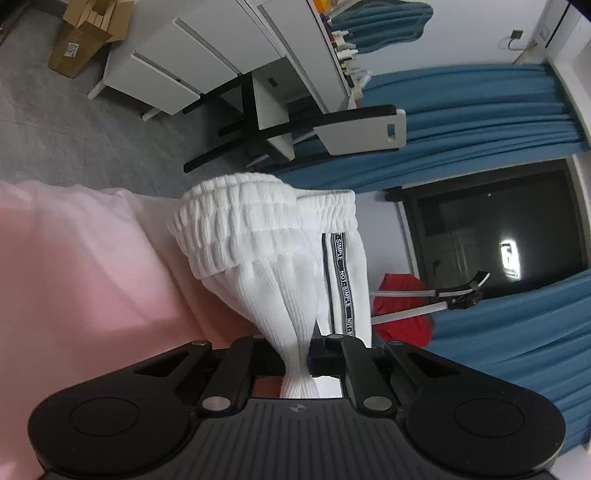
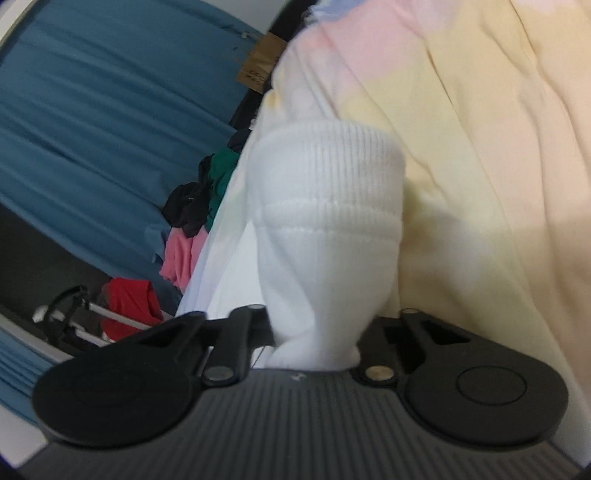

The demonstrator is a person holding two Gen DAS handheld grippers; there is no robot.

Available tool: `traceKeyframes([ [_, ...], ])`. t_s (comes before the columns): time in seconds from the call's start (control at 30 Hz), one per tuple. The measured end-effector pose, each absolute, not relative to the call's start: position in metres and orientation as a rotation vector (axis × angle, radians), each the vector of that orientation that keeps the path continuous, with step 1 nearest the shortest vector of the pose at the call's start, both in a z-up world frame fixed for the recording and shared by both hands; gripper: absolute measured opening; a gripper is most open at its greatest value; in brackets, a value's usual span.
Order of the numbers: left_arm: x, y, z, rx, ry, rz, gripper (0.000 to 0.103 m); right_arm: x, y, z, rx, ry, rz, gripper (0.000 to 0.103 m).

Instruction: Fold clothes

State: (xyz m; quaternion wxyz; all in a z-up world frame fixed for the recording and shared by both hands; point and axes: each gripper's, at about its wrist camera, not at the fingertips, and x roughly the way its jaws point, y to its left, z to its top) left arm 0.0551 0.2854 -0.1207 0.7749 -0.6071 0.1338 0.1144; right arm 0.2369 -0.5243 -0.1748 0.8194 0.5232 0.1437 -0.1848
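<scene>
My left gripper (image 1: 295, 354) is shut on white ribbed trousers (image 1: 280, 288) just below their gathered elastic waistband (image 1: 236, 229); a black side stripe (image 1: 341, 284) with white lettering runs down them. The cloth hangs in front of the pink bed cover (image 1: 81, 266). My right gripper (image 2: 314, 343) is shut on the ribbed cuff end (image 2: 325, 206) of the same white trousers, held over a pale yellow and pink bedspread (image 2: 480, 147). Its fingertips are hidden by the cloth.
A white and black chair (image 1: 332, 133), white drawers (image 1: 177, 62) and a cardboard box (image 1: 85, 33) stand on the grey floor. Blue curtains (image 1: 480, 110) flank a dark window (image 1: 495, 229). A drying rack (image 2: 74, 317) carries red (image 2: 129, 302), pink and dark clothes.
</scene>
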Motion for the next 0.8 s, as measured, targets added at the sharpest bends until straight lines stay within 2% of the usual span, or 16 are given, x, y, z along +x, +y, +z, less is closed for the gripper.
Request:
traceKeyframes([
  [0.17, 0.013, 0.284, -0.094, -1.267, 0.277, 0.196, 0.008, 0.212, -0.526, -0.154, 1.175, 0.294, -0.351, 0.016],
  [0.27, -0.017, 0.286, -0.083, -1.276, 0.253, 0.191, 0.008, 0.193, -0.524, -0.141, 1.109, 0.317, -0.329, 0.016],
  [0.4, -0.058, 0.296, -0.081, -1.356, 0.233, 0.200, 0.008, 0.156, -0.532, -0.133, 1.119, 0.332, -0.308, 0.016],
  [0.57, -0.086, 0.299, -0.086, -1.347, 0.370, 0.269, 0.009, 0.119, -0.549, -0.145, 1.159, 0.376, -0.317, 0.016],
  [0.73, -0.085, 0.289, -0.075, -1.061, 0.565, 0.362, 0.018, 0.113, -0.555, -0.164, 1.187, 0.426, -0.340, 0.016],
  [0.8, -0.090, 0.282, -0.068, -0.998, 0.589, 0.359, 0.026, 0.114, -0.554, -0.167, 1.175, 0.430, -0.340, 0.016],
])
